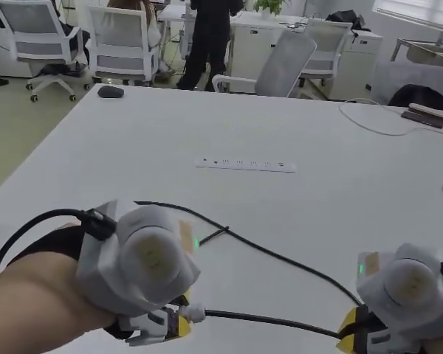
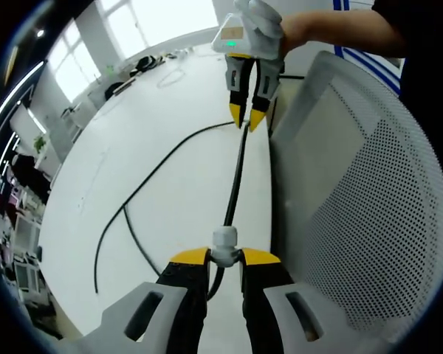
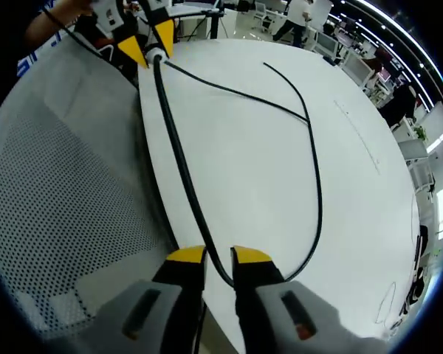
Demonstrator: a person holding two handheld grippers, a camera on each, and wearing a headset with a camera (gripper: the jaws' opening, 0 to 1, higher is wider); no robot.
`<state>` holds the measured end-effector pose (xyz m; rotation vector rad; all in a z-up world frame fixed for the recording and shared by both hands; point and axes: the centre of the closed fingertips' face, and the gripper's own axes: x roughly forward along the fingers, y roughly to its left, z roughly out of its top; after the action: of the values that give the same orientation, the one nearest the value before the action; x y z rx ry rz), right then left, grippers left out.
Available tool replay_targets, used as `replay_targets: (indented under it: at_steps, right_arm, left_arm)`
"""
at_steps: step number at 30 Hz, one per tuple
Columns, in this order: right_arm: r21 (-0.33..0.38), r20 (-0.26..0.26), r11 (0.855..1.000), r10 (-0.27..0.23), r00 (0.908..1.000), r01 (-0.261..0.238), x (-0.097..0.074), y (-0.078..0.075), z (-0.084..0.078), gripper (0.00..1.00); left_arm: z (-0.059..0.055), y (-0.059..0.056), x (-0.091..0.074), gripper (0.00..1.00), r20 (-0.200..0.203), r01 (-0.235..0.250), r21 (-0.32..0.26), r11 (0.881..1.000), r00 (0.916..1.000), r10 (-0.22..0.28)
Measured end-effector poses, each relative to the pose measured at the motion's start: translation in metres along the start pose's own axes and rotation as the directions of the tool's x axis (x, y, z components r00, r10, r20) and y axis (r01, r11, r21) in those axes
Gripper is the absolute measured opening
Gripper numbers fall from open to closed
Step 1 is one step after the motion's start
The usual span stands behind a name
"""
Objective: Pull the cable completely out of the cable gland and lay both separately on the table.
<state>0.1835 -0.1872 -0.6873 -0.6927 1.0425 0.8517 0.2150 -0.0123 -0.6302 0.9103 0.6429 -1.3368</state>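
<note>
White tabletop spreads across the head view, with office chairs and a standing person along the top of the frame. A grey perforated chair back takes up the right side of the left gripper view. The left gripper rises from the bottom centre of its own view, and its yellow-tipped jaws are pressed in on the white cable gland, which sits between the tips just off the table's edge. The right gripper stands at the bottom centre of its view, its jaws drawn in around the black cable. From there the cable runs straight toward the upper left into the gland, still threaded through it, while its loose length curves over the tabletop at the right of that frame. A white power strip lies at mid-frame in the head view, and a dark mouse lies at the upper left.
</note>
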Motion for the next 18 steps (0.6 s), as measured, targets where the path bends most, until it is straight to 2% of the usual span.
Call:
replay_targets:
  at_steps: [3, 5, 7, 8, 10, 14, 18]
  right_arm:
    - [-0.006, 0.024, 1.0, 0.02, 0.9995, -0.02, -0.003, 0.008, 0.015, 0.24]
    - [-0.015, 0.058, 0.999, 0.044, 0.9974, -0.043, -0.006, 0.016, 0.031, 0.24]
    - [-0.014, 0.143, 0.996, 0.09, 0.9856, -0.089, -0.011, 0.031, 0.061, 0.27]
    - [-0.038, 0.185, 0.993, 0.117, 0.9757, -0.112, -0.015, 0.04, 0.078, 0.28]
    - [-0.057, 0.234, 0.991, 0.128, 0.9637, -0.118, -0.02, 0.048, 0.101, 0.28]
    - [-0.089, 0.265, 0.989, 0.137, 0.9544, -0.117, -0.021, 0.058, 0.129, 0.25]
    - [-0.122, 0.251, 0.986, 0.138, 0.9582, -0.11, -0.016, 0.061, 0.138, 0.23]
  left_arm:
    - [0.0, -0.001, 0.001, 0.16, 0.001, -0.002, -0.012, 1.0, 1.0, 0.002]
    - [-0.001, -0.001, 0.001, 0.16, -0.003, -0.009, -0.017, 1.0, 1.0, 0.009]
    - [-0.001, -0.001, 0.001, 0.16, -0.004, -0.012, -0.02, 1.0, 0.9999, 0.012]
    - [0.0, -0.001, 0.001, 0.16, -0.002, -0.011, -0.022, 1.0, 0.9999, 0.011]
    - [0.002, -0.003, 0.001, 0.16, 0.004, -0.009, -0.024, 1.0, 0.9999, 0.009]
    - [0.009, -0.007, -0.002, 0.16, 0.02, -0.013, -0.014, 1.0, 0.9997, 0.013]
    - [0.014, -0.015, -0.006, 0.16, 0.049, -0.014, -0.018, 1.0, 0.9987, 0.015]
